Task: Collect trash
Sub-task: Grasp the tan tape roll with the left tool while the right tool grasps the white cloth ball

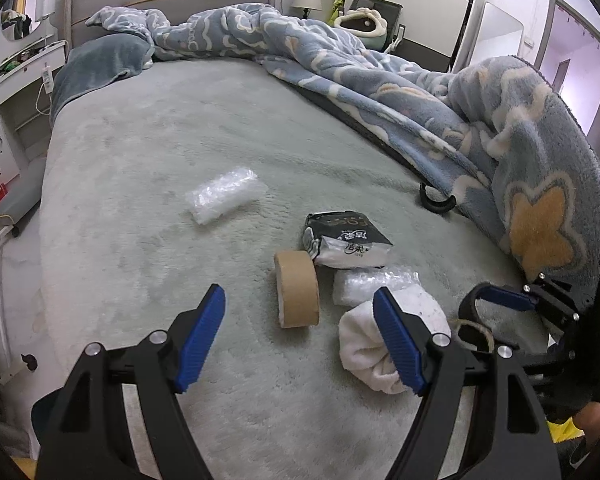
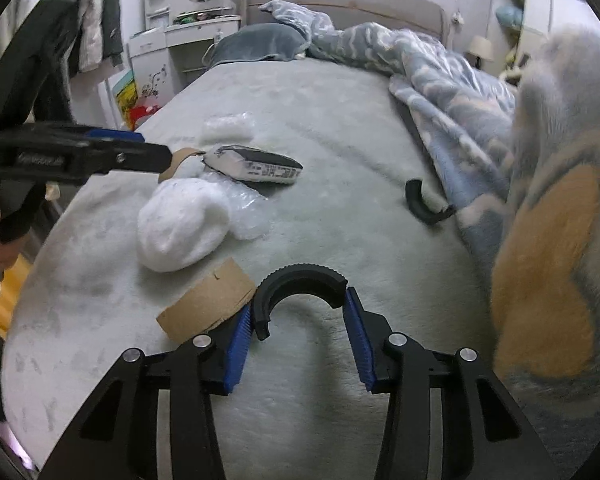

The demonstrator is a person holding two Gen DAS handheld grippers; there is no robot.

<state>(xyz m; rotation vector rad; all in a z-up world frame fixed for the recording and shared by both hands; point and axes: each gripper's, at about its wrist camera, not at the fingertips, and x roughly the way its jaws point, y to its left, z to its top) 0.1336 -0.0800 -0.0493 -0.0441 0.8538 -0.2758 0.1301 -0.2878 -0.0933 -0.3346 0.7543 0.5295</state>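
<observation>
On a bed [image 1: 148, 152] covered in pale green plush, the right gripper [image 2: 300, 328] has its blue fingers [image 2: 238, 344] closed against the two ends of a black half-ring [image 2: 300, 280], a curved ridged piece lying arch-up near the foot edge. No earlier frame shows the closing. A piece of brown cardboard [image 2: 208, 304] lies touching the left finger and the half-ring's end. The left gripper [image 1: 300, 336] hangs over the bed with its fingers [image 1: 202, 340] wide apart and nothing between them; its right finger overlaps a rolled white towel [image 1: 364, 344] in the left wrist view, though contact cannot be told. Just ahead of it stands a roll of brown tape [image 1: 296, 288] on its edge, touching a dark tissue packet [image 1: 346, 240]. A crumpled clear plastic bag [image 1: 370, 284] lies between the packet and the towel. A second clear plastic bag [image 1: 224, 194] sits apart, further toward the middle of the bed. Another black half-ring [image 1: 436, 198] rests at the edge of the blue flowered blanket [image 1: 380, 80] heaped along the bed's right side. A grey pillow [image 1: 100, 64] lies by the headboard.
</observation>
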